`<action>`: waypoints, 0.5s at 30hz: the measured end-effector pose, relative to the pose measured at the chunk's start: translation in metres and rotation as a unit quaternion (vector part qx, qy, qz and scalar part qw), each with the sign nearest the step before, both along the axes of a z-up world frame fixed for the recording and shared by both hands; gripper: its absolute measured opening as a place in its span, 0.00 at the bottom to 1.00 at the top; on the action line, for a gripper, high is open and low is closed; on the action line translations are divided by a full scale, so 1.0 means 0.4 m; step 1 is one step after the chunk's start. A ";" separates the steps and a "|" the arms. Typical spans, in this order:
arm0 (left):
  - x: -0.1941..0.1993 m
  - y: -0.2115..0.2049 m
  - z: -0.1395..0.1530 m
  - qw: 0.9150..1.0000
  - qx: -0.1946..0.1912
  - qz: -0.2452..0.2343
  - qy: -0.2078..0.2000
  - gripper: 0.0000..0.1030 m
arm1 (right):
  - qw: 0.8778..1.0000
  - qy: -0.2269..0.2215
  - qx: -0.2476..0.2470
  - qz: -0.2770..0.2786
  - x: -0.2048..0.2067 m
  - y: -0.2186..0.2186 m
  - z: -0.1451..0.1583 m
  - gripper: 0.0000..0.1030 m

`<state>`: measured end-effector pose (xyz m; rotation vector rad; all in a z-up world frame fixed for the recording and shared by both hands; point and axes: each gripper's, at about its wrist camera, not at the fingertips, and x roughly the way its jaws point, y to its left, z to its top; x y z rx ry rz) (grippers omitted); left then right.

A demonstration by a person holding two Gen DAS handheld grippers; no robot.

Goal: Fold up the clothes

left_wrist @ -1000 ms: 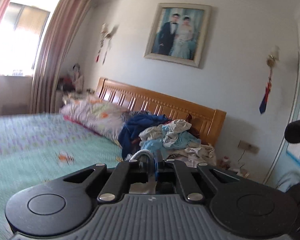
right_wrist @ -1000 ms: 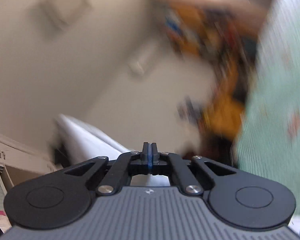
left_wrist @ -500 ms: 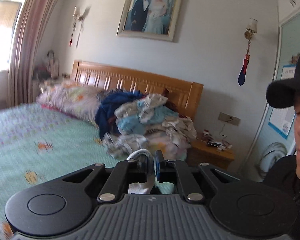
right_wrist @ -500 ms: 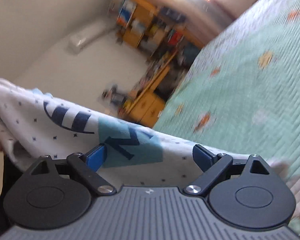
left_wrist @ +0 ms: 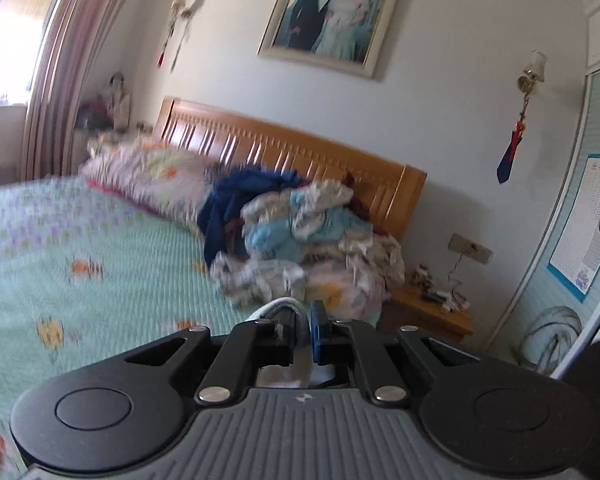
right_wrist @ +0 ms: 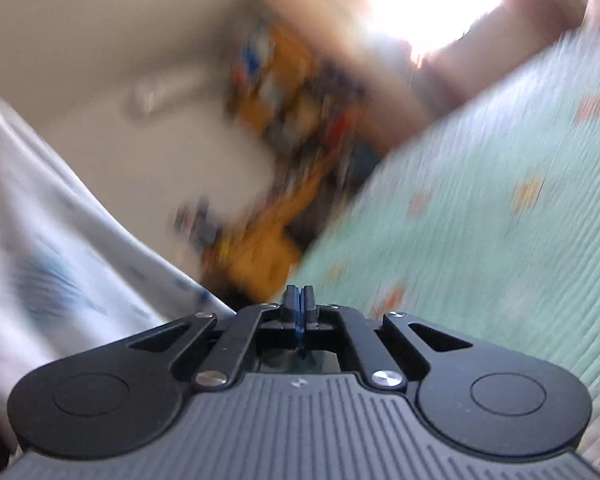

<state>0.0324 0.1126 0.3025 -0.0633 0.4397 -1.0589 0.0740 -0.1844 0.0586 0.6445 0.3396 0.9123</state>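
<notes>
— Two grippers, one garment (right_wrist: 60,264): what do you see of it?

— I see soft white cloth with faint blue print, sagging in a smooth fold at the left of the right wrist view, above the bed (right_wrist: 480,240). My left gripper (left_wrist: 306,330) is pinched narrow on a pale fold of cloth, a rounded loop bulging just over the fingers. Whether that is the same garment I cannot tell.

— And the right gripper (right_wrist: 299,306)?

— Its jaws have just snapped together; blue pads meet, nothing visible between them. The white cloth lies beside its left linkage.

— Around it?

— Quilted mint bedspread (left_wrist: 100,248) with small orange motifs. A rumpled heap of clothes (left_wrist: 300,240), navy, sky-blue and floral, sits against the slatted wooden headboard (left_wrist: 300,152). The right view is smeared; an orange shelf (right_wrist: 284,120) there is unreadable.
</notes>
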 end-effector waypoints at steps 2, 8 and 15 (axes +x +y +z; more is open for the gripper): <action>-0.003 -0.019 0.039 1.000 0.004 -0.015 -0.018 0.10 | 0.999 -0.032 -0.010 -0.011 -0.025 -0.074 0.041 0.21; -0.054 -0.094 0.060 0.996 0.025 -0.068 -0.044 0.11 | 0.995 -0.021 -0.101 0.009 -0.140 -0.054 -0.007 0.89; -0.102 -0.029 -0.176 0.997 0.059 -0.004 0.052 0.13 | 0.983 -0.027 -0.170 0.062 -0.284 0.285 -0.126 0.87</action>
